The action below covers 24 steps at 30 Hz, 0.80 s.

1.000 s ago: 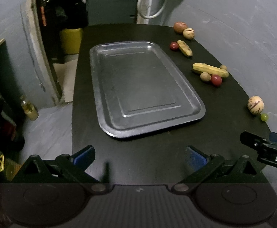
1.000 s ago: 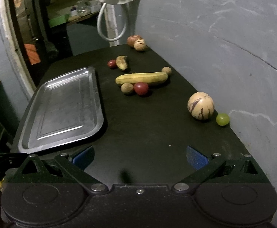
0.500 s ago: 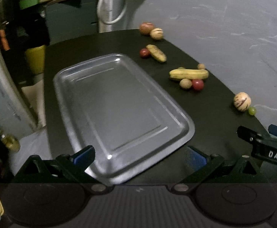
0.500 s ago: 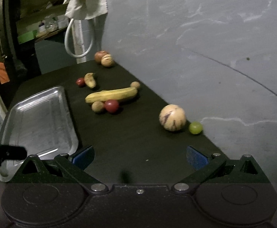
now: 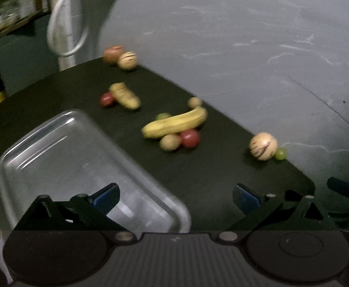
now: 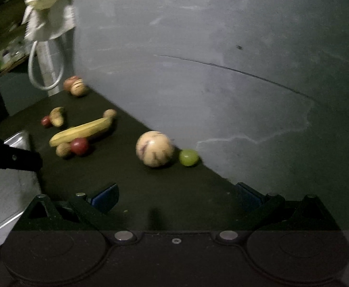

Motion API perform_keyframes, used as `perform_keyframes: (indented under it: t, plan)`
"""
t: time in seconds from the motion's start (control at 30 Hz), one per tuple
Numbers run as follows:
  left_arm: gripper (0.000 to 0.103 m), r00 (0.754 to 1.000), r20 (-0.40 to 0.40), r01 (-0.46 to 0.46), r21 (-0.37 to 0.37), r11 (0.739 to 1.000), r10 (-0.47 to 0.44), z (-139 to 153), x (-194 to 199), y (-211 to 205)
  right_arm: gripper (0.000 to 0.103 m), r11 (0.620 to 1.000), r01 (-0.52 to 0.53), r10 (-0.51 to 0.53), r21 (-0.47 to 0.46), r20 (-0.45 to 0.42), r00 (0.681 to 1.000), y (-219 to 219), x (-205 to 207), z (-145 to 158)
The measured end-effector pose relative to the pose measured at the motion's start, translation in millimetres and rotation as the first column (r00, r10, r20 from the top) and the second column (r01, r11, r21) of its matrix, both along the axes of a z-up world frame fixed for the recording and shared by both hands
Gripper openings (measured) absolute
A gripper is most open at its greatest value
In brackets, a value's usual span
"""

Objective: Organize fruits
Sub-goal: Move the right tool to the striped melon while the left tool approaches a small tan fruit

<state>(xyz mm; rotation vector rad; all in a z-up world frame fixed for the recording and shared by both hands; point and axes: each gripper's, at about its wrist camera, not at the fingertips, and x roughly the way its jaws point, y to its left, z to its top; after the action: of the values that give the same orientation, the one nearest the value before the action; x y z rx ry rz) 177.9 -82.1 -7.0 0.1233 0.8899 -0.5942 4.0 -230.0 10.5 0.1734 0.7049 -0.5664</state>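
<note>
fruit all loose on the tabletop, tray bare, both grippers empty

the nearest fruit to me is the striped round fruit (image 6: 154, 151), sitting straight ahead of my right gripper (image 6: 175, 197) and a little beyond its tips, with a green grape (image 6: 188, 157) just beside it on the wall side. it is round, so no long axis to line up with. my right gripper is clearly the nearer one; its jaws are spread wide and hold nothing. my left gripper (image 5: 175, 195) is also spread and empty, hanging over the near corner of the metal tray (image 5: 54, 157), which has no fruit in it.

farther along the tabletop (image 6: 131, 181) lies the banana (image 6: 82, 131), long axis running away and toward the wall, with a red fruit (image 6: 79, 146) and a tan one (image 6: 63, 149) touching its near side and 1 small tan fruit (image 6: 109, 113) at its far tip. beyond that, a short yellow fruit (image 6: 56, 117) with a small red one (image 6: 46, 121) beside it, then 2 round fruits (image 6: 75, 86) at the far end.

i judge the path ahead clear; the grape could roll if nudged, and the wall (image 6: 222, 71) is close on that side.
</note>
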Motion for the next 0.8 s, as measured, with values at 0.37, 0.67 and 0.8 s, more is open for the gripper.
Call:
perform_keyframes:
  t: [0.37,0.67,0.8]
  plan:
    - [0.102,0.992,0.032,0.120,0.079,0.990,-0.123,-9.4,32.2,-47.7,0.091,0.992,-0.121,0.121,-0.018,0.012,0.993,-10.0,20.2,-5.2]
    - [0.101,0.999,-0.029,0.048,0.080,0.996,-0.046,-25.7,67.3,-42.0,0.087,0.967,-0.247,0.247,-0.052,-0.015,0.969,-8.7,58.0,-7.6]
    - [0.101,0.999,-0.047,0.018,0.079,0.997,-0.015,-30.9,77.8,-40.8,0.086,0.962,-0.268,0.267,-0.058,-0.030,0.963,-11.5,72.8,-10.4]
